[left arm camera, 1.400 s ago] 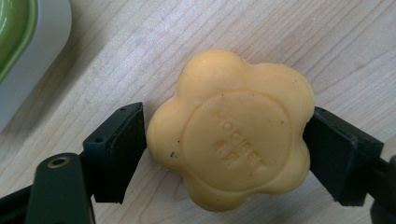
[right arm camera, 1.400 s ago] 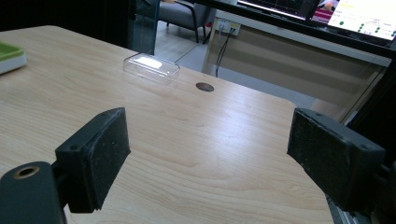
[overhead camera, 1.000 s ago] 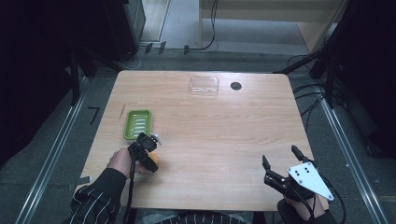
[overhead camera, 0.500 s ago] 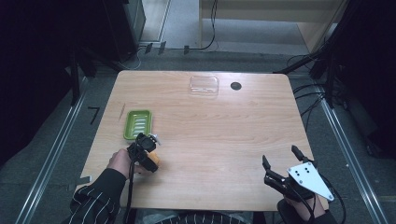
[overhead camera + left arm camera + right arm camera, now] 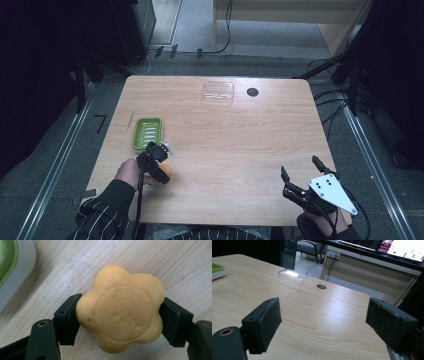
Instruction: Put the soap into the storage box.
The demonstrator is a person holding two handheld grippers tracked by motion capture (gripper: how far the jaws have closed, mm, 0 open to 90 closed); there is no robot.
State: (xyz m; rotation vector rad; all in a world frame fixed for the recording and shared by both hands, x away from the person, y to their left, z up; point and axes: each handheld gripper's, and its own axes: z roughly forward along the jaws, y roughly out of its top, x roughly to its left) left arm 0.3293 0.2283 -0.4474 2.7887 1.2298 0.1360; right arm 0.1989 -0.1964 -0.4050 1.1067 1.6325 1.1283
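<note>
My left gripper [image 5: 117, 312] clamps a flower-shaped yellow soap [image 5: 120, 308] across its lobes; hard, likely slick. Right gripper [image 5: 324, 325] hangs wide open, empty, above the table [image 5: 317, 312].

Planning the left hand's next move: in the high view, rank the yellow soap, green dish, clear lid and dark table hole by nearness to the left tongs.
1. Yellow soap: clamped in the left tongs.
2. Green dish: just beyond them, near the table's left edge.
3. Clear lid: far side, middle.
4. Dark table hole: far side, right of the lid.
</note>
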